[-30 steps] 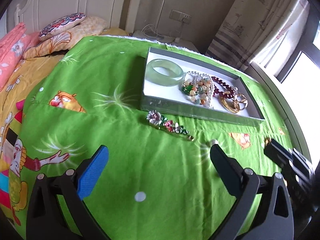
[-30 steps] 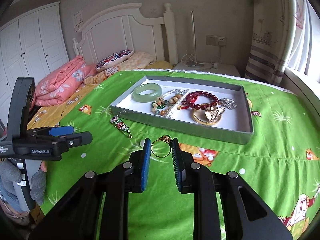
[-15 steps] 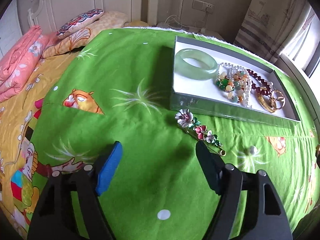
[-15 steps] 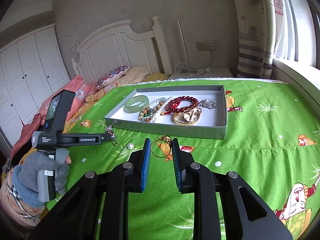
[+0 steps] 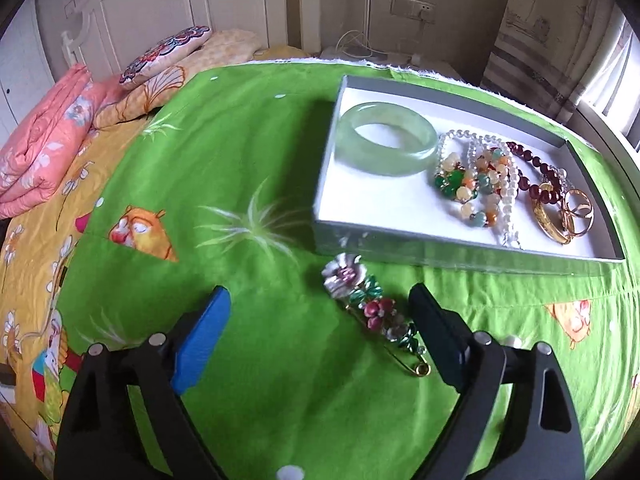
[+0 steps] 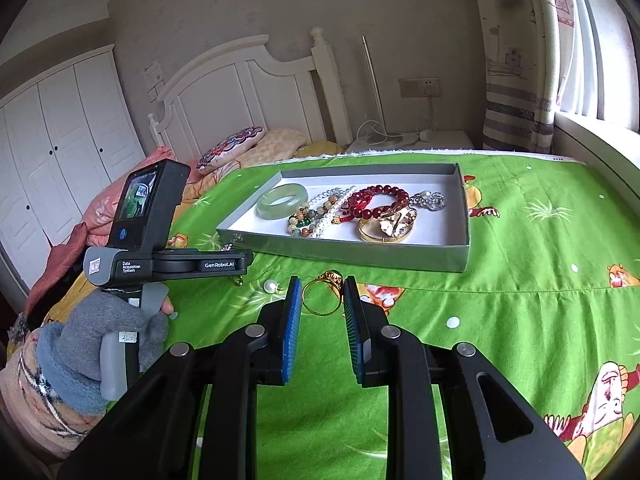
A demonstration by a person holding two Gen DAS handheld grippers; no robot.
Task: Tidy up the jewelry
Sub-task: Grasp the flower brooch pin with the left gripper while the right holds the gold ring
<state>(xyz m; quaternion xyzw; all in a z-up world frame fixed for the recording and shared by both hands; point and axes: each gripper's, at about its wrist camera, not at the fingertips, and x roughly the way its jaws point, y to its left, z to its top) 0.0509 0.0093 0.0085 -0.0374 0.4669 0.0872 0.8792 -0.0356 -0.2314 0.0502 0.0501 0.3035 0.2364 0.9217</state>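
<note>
Landmark: grey tray (image 5: 460,246) on the green bedspread (image 5: 260,184) — every place below is given from it.
Left gripper (image 5: 320,320): jaws spread wide, holding nothing, low over the bedspread just in front of the tray's near wall.
Brooch (image 5: 372,308): flower pin lying on the bedspread between the left gripper's fingers, nearer the right-hand one, just in front of the tray and apart from it.
Bangle (image 5: 386,144): pale green, inside the tray at its left end.
Bead strands (image 5: 476,184): mixed-colour and white beads in the tray's middle, touching the bangle's right side.
Red beads (image 6: 376,202): inside the tray, right of the white strand.
Gold bracelet (image 6: 386,226): inside the tray, against its near wall.
Pearl (image 6: 271,286): on the bedspread in front of the tray, left of the right gripper's fingers.
Right gripper (image 6: 322,300): jaws narrow — closed on the gold ring (image 6: 322,294), in front of the tray's near wall.
</note>
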